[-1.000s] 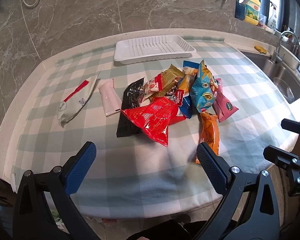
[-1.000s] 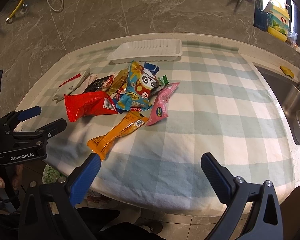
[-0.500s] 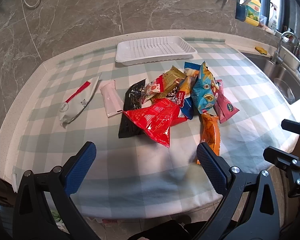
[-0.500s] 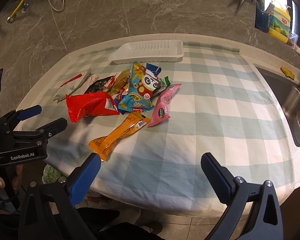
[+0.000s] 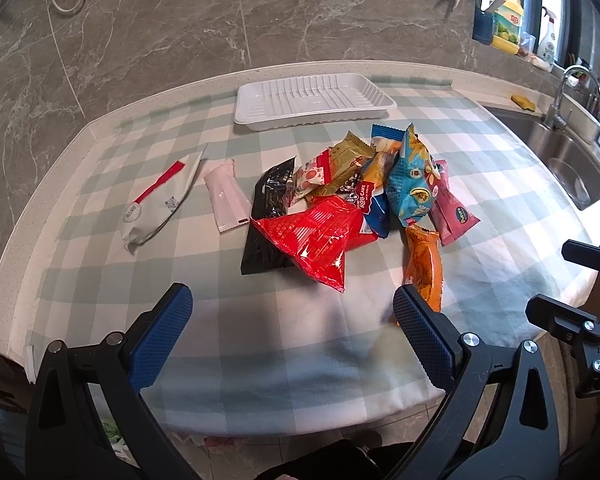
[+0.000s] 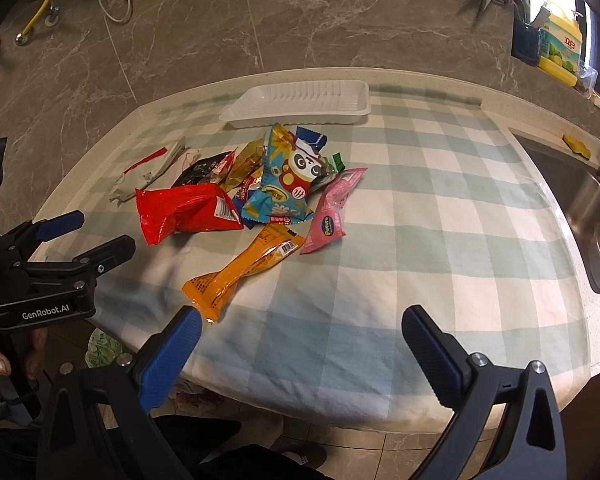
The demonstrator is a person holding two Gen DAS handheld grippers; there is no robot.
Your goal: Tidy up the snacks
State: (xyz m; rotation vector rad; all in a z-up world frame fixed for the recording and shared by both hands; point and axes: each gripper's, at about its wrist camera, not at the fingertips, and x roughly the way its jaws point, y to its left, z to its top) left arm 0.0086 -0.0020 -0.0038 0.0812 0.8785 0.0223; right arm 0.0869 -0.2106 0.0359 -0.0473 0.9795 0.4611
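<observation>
A pile of snack packets lies mid-table: a red bag [image 5: 316, 236] [image 6: 186, 210], a blue panda bag [image 5: 414, 184] [image 6: 286, 184], a pink packet [image 5: 452, 208] [image 6: 332, 210], an orange packet [image 5: 424, 266] [image 6: 244, 272], a black packet [image 5: 268, 216]. A white-and-red packet [image 5: 158, 200] and a pale pink packet [image 5: 226, 194] lie apart to the left. An empty white tray [image 5: 312, 100] [image 6: 296, 104] sits behind them. My left gripper [image 5: 292, 320] and right gripper [image 6: 300, 340] are open and empty over the table's near edge, short of the pile.
The checked cloth [image 5: 260, 340] covers a rounded counter against a marble wall. A sink [image 5: 572, 168] with a tap [image 5: 560, 92] lies at the right, bottles behind it. The left gripper [image 6: 84, 236] shows in the right wrist view.
Both grippers have eased slightly toward the table; the pile sits a little lower and nearer in both views. No packet has moved.
</observation>
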